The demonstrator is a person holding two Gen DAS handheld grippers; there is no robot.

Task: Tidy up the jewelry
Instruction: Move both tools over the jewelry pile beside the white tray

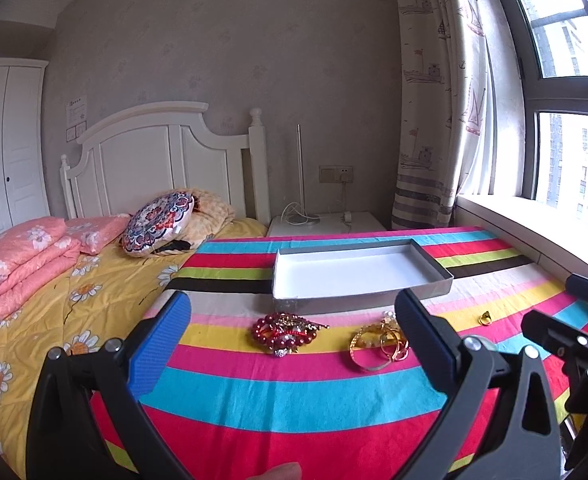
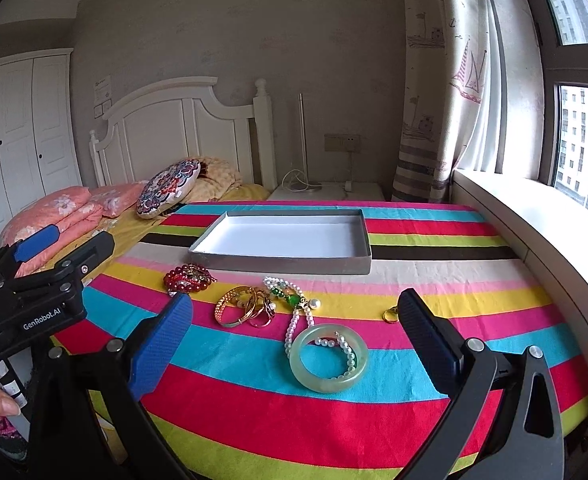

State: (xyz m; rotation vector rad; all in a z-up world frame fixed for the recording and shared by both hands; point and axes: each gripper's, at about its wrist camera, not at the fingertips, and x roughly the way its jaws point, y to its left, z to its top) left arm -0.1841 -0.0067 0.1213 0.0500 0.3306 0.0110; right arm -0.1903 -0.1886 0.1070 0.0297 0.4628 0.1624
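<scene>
With both grippers hanging above the striped cloth (image 2: 253, 400), neither holds anything. Left gripper (image 1: 291, 334): jaws spread wide, blue pads facing each other, nothing between them but cloth. Right gripper (image 2: 294, 332): same, wide apart, empty.

Jewelry positions relative to the left gripper:
- red bead bracelet (image 1: 283, 334) with a gold tangle on top lies ahead, roughly centred between the jaws, clear of both pads.
- gold bangles (image 1: 378, 344) in a pile just inside the right-hand finger, partly hidden behind it.
- gold ring (image 1: 485, 317) outside the right-hand finger, alone on a yellow stripe.
- grey box (image 1: 358, 270), open, white inside, nothing in it, sits beyond the jewelry, straight ahead.

Relative to the right gripper:
- jade bangle (image 2: 328, 360) lies flat, nearest, between the jaws, slightly right of centre.
- white pearl strand (image 2: 298, 320) runs from the bangle's inside out toward the box, with green beads (image 2: 289, 298) at its far part.
- gold bangles (image 2: 241, 306) ahead and left of centre, touching each other.
- red bead bracelet (image 2: 189, 278) just past the left-hand fingertip.
- gold ring (image 2: 390, 315) just beside the right-hand fingertip, on its inner side.
- grey box (image 2: 281, 258) beyond all of it.

Left gripper also shows at the left edge of the right wrist view. Cloth covers the counter beside the bed (image 1: 53, 300).
</scene>
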